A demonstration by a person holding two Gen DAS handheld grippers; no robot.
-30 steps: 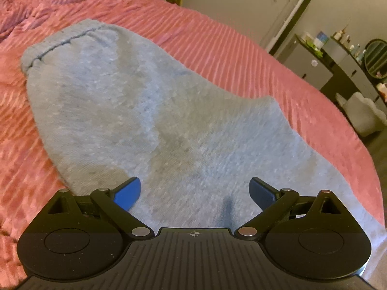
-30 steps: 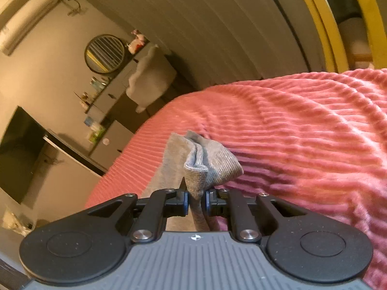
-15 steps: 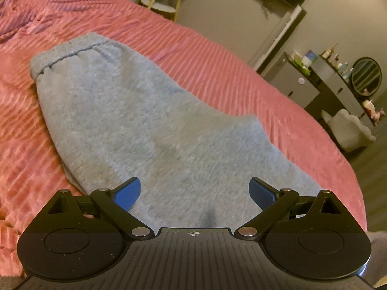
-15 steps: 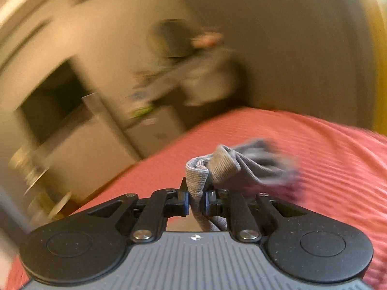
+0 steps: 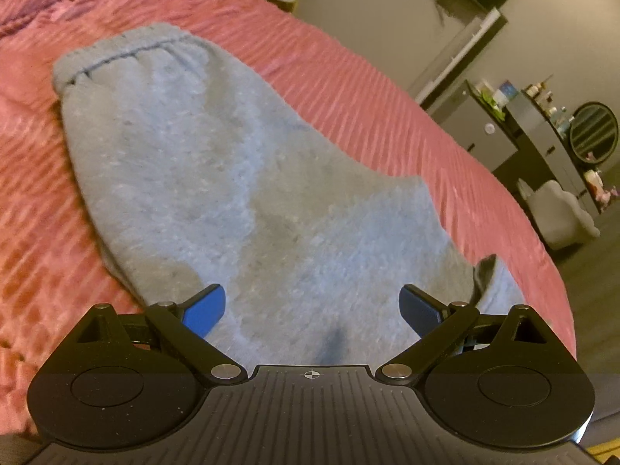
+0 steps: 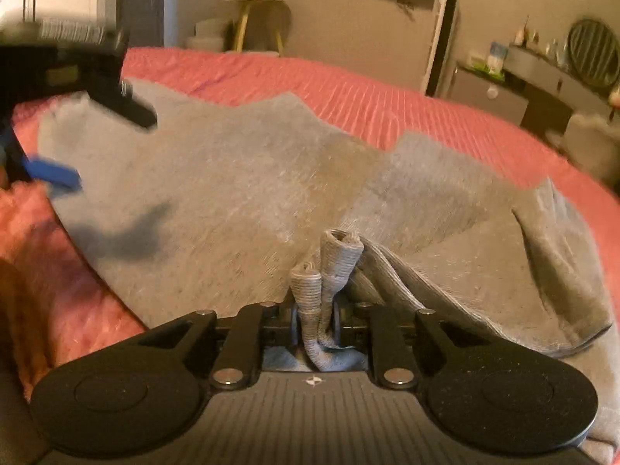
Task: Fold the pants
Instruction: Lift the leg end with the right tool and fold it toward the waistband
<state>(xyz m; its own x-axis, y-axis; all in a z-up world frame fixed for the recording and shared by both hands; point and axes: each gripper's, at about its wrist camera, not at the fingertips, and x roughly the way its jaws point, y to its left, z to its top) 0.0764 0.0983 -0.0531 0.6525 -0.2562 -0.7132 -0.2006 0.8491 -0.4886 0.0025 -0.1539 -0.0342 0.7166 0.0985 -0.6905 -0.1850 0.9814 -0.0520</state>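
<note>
A bed spread with a ribbed pink blanket (image 5: 387, 100) fills a dim bedroom, with a dark dresser (image 5: 542, 131) carrying a round mirror (image 5: 593, 131) along the far wall and a small gold-legged side table (image 6: 255, 19) behind the bed. Grey pants (image 5: 232, 193) lie flat across the blanket, elastic waistband (image 5: 128, 54) at the far end.

The left gripper (image 5: 312, 306) hangs tilted down over the near part of the pants, its blue-padded jaws spread wide with nothing between them and only fabric below. The right gripper (image 6: 316, 319) points down at the same cloth from the side, its jaws clamped on the bunched, ribbed cuffs (image 6: 329, 263) of the pants, which stick up in two rolled tubes between the fingers; the jaws have just been easing apart slightly, yet the cuffs are pinched between them.

Only the right wrist view shows the grip, the loose leg fabric trailing in folds to the right of it, and the left gripper (image 6: 58, 172) itself, blurred at the left edge above the pants with its shadow on the cloth. Only the left wrist view shows the waistband and the full run of the garment up the bed, plus a raised corner of cloth (image 5: 488, 271) just beyond its right finger.
</note>
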